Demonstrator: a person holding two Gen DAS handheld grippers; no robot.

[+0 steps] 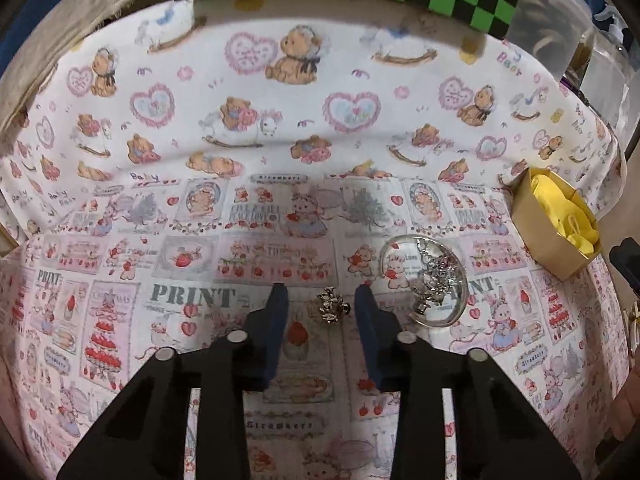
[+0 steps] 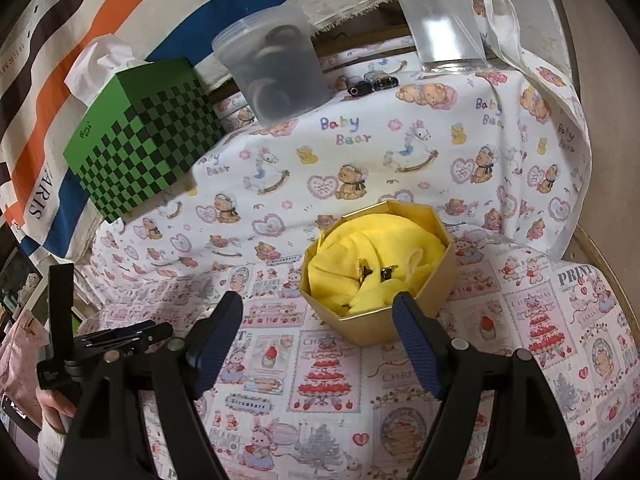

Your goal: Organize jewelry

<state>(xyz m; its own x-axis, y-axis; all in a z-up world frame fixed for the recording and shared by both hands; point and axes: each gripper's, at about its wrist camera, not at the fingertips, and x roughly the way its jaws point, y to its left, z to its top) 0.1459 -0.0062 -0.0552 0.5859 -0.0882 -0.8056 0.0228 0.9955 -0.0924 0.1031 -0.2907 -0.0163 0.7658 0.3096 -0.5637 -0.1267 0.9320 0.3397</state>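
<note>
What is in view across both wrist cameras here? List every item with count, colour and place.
Jewelry piece: one, silvery gold, on the cloth between the left claw's fingers.
Glass dish: one, clear, holds silver jewelry, right of that piece.
Octagonal box: one, gold, yellow cloth lining, two small pieces inside.
Checkered box: one, green and black, far left.
Plastic tub: one, translucent, at the back.
Tablecloth: printed, pink and white.
Left claw: black, blue pads, not touching the piece.
Right claw: open, before the octagonal box.

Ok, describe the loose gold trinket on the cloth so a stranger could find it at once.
Start at the round glass dish of silvery jewelry on the strawberry-print cloth. Just left of it, alone on the bare cloth, sits the small gold trinket, between the left gripper's blue fingers. It is gold and outside the dish.
</note>
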